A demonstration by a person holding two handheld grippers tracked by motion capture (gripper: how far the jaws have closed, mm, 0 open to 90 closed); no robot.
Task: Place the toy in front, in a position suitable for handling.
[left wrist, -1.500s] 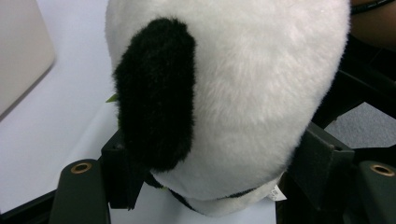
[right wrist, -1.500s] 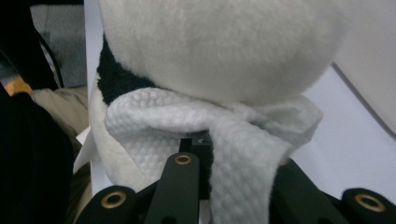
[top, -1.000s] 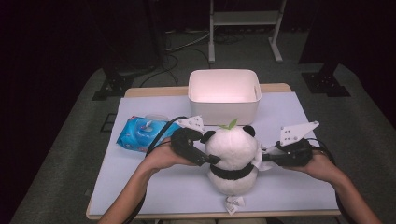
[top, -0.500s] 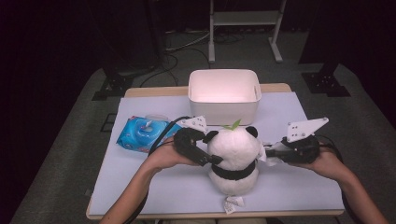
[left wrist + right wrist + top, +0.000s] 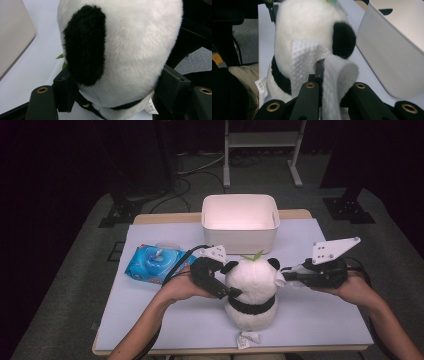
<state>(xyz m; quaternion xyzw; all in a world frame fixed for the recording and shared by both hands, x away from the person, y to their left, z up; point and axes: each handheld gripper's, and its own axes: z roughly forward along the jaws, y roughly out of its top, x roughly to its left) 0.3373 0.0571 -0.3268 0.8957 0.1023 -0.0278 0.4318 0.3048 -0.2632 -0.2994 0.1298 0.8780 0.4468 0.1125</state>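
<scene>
A black-and-white panda plush (image 5: pixel 252 292) sits upright on the white table top, with a green leaf on its head. From the left, my left gripper (image 5: pixel 223 289) clamps the head, and in the left gripper view its jaws press into both sides of the panda plush (image 5: pixel 130 45). On the panda's right, my right gripper (image 5: pixel 289 276) is shut on a folded white wipe (image 5: pixel 279 279). The right gripper view shows that wipe (image 5: pixel 312 57) pinched in my right gripper (image 5: pixel 320 68), lying against the plush's white side near a black ear (image 5: pixel 343 40).
A white plastic bin (image 5: pixel 240 217) stands at the back centre, just behind the panda. A blue pack of wet wipes (image 5: pixel 152 262) lies left of my left hand. The table (image 5: pixel 325 320) has free surface at front right and far left.
My right gripper has risen a little with the wipe along the panda's right side. The left gripper and the panda have stayed put.
</scene>
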